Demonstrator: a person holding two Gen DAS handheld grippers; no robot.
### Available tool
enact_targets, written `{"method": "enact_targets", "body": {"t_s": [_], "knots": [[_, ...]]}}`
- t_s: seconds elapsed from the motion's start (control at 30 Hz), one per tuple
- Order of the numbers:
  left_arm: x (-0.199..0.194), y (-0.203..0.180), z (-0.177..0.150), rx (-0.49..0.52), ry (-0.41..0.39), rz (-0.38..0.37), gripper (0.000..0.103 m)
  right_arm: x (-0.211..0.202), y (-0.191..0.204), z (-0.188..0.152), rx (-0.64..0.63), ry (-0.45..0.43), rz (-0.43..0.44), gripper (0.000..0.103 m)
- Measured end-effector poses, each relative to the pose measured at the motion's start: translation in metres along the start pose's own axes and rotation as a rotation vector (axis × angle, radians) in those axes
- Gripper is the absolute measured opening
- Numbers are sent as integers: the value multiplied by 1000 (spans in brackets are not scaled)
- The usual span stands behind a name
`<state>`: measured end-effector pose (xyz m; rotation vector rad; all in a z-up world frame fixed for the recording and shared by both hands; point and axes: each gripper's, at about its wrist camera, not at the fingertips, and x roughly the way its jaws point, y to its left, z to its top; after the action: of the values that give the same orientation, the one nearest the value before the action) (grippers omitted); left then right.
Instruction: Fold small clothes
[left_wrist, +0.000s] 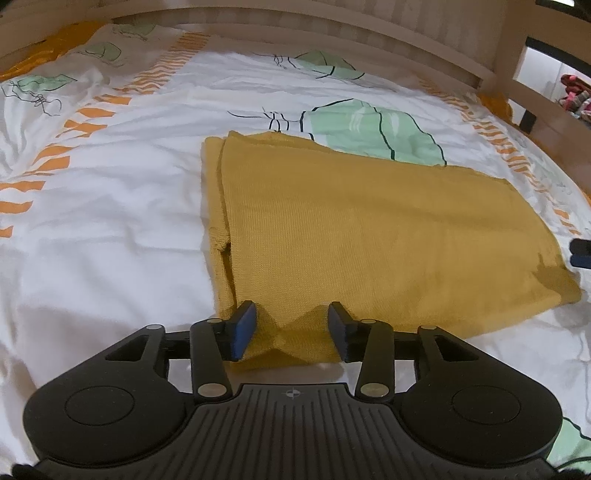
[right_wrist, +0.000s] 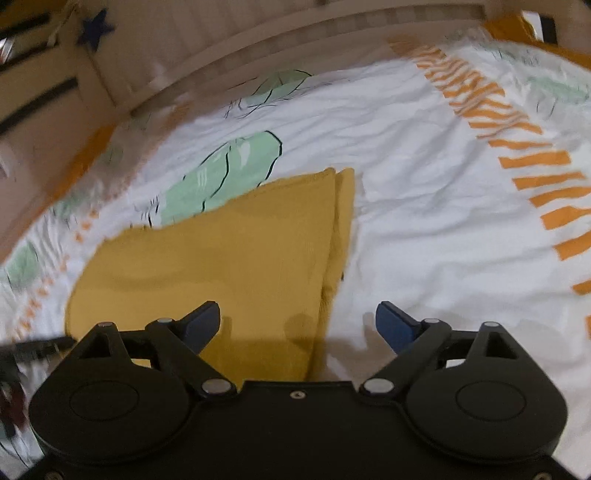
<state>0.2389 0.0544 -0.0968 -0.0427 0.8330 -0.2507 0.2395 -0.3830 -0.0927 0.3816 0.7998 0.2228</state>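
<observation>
the left gripper (left_wrist: 291, 330) has its two blue-padded fingers (left_wrist: 243, 328) part way apart, with a bunched-up corner of the yellow cloth (left_wrist: 369, 236) standing between them. the left pad lies against the fabric; on the right pad it is hard to tell whether it touches, and neither pad is seen pressing, so the jaws read as parted around the cloth rather than clamped on it.

the right gripper (right_wrist: 297, 325) has its fingers (right_wrist: 397, 325) spread wide. between them are the near edge of the same yellow cloth (right_wrist: 221, 258) and bare sheet, and neither pad touches anything. the left finger hangs over the cloth and the right finger over the white sheet just beside the cloth's folded edge. this view is blurred.

the yellow cloth is a knitted piece lying flat on the bed sheet (left_wrist: 110, 221), folded so that a second layer shows along one long side. apart from the raised corner at the left gripper it lies smooth.

the sheet is white with green leaf shapes and bands of orange stripes, and it is creased. behind the bed runs a pale wooden bed frame (left_wrist: 369, 40). at the far right edge of the left view a dark tip of the other gripper shows beside the cloth.
</observation>
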Motion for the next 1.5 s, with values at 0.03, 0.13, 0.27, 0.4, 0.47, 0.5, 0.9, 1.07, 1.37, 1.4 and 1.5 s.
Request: {"method": "enact_targets", "body": {"t_s": [0.03, 0.13, 0.27, 0.4, 0.47, 0.5, 0.9, 1.07, 1.37, 1.4, 1.5], "knots": [[0, -1, 0, 0, -2, 3, 46, 5, -1, 1, 18, 12, 8, 93], [1, -6, -1, 9, -5, 10, 53, 21, -9, 2, 88, 48, 59, 95], [4, -16, 0, 38, 6, 36, 63, 32, -8, 2, 124, 36, 100, 103], [8, -25, 1, 49, 19, 70, 70, 41, -13, 6, 164, 17, 130, 103], [9, -29, 1, 47, 26, 86, 74, 42, -18, 7, 196, -4, 155, 103], [9, -31, 2, 42, 30, 93, 74, 43, -20, 6, 209, -17, 169, 103], [-3, -56, 45, -50, 21, 62, 70, 40, -25, -1, 175, -63, 221, 103], [21, -88, 90, -35, -16, 82, 70, 41, -24, 0, 130, -43, 226, 103], [102, -120, 122, -40, 71, 140, 70, 42, -19, 2, 92, -27, 208, 103], [112, -120, 120, -39, 101, 154, 70, 42, -18, 2, 87, -25, 205, 103], [131, -121, 111, -13, 119, 180, 74, 43, -18, 3, 80, -19, 204, 103]]}}
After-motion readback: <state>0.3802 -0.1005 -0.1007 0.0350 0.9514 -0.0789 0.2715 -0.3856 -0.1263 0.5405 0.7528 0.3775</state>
